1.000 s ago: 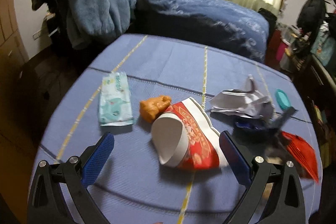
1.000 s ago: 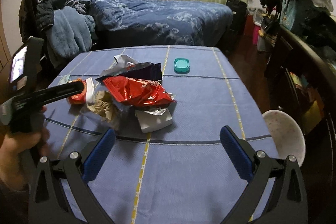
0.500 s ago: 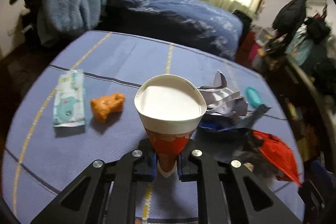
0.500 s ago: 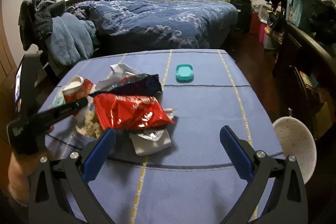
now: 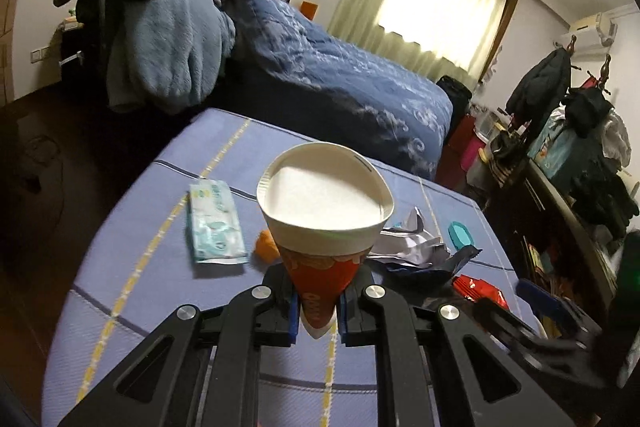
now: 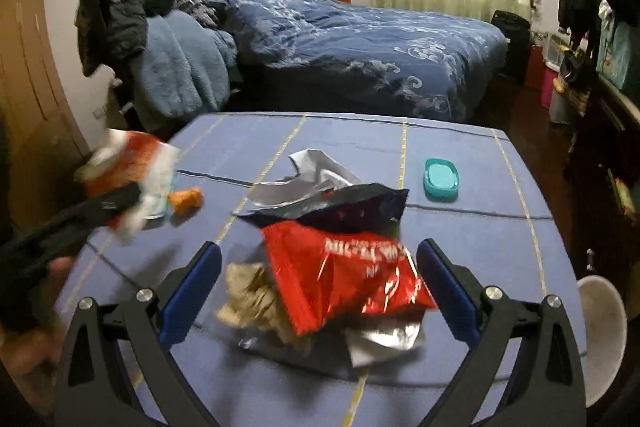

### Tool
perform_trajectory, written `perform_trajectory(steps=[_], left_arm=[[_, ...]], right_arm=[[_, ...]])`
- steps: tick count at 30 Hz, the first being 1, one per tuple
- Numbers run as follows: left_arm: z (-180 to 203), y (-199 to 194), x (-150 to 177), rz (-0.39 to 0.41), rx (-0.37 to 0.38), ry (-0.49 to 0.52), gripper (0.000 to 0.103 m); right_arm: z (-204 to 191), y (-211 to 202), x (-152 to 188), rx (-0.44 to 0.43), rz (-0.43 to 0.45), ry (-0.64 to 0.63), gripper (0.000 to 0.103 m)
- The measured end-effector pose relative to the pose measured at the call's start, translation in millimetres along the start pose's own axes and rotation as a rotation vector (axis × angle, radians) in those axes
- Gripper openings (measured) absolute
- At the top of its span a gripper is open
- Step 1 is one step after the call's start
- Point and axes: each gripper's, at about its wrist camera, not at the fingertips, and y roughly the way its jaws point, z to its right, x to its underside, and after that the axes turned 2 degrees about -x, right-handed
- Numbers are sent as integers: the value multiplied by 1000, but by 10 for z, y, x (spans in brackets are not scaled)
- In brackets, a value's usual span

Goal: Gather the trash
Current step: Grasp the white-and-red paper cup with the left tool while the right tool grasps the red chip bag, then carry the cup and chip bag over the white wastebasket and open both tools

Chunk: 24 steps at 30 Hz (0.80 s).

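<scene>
The left gripper [image 5: 318, 311] is pinched tight on the pointy bottom of a red and white paper cone cup [image 5: 324, 223]. The cup is smooth paper, wide and round at the top, white inside. It is held up above the blue cloth table [image 5: 132, 287] with thin yellow stripes. A second ago the cup lay on its side on the table and the left jaws were wide apart around it.

The right gripper [image 6: 318, 287] is partly open, and its jaws have just been closing. The shiny red crinkly snack bag [image 6: 344, 275] sits between its blue fingers [image 6: 192, 287], but they do not press on it. Next to the bag is a brown crumpled paper ball [image 6: 252, 291]. Behind it lie a dark shiny wrapper [image 6: 344, 205] and a silver crumpled foil [image 6: 316, 171].

A soft pale green tissue pack [image 5: 216, 223] lies flat on the left. A small orange lump [image 5: 266, 245] is half hidden behind the cup. A small teal oval lid [image 6: 441, 179] sits apart.

In the right wrist view the cup and the person's hand [image 6: 28, 339] are blurry, and the hand is cut off at the edge.
</scene>
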Motion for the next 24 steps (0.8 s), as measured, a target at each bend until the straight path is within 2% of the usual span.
perform_trajectory(steps=[1,2,4,5,10,15,21,24], left_arm=[[-11,-25,-3,2,3,1,14],[-21,-46,-4,3,5,3,14],[-32,-82,9,7,9,7,14],[-11,-106,19,8,12,7,14],[88,-220,35,19,57,28,14],[405,-413,70,26,159,90,14],[994,-527,243,1,292,213,14],[1330,-493,333,-28,360,272,14]], right_arm=[[21,61,-13,12,-24,13,62],[57,92,-18,7,-36,39,57],[144,68,-23,-18,-28,78,32],[190,36,-12,-24,-23,99,28],[446,-294,-9,-109,58,203,25],[580,-714,122,-124,110,244,25],[815,-1238,500,-75,152,282,25],[1027,-1471,696,-7,175,309,25]])
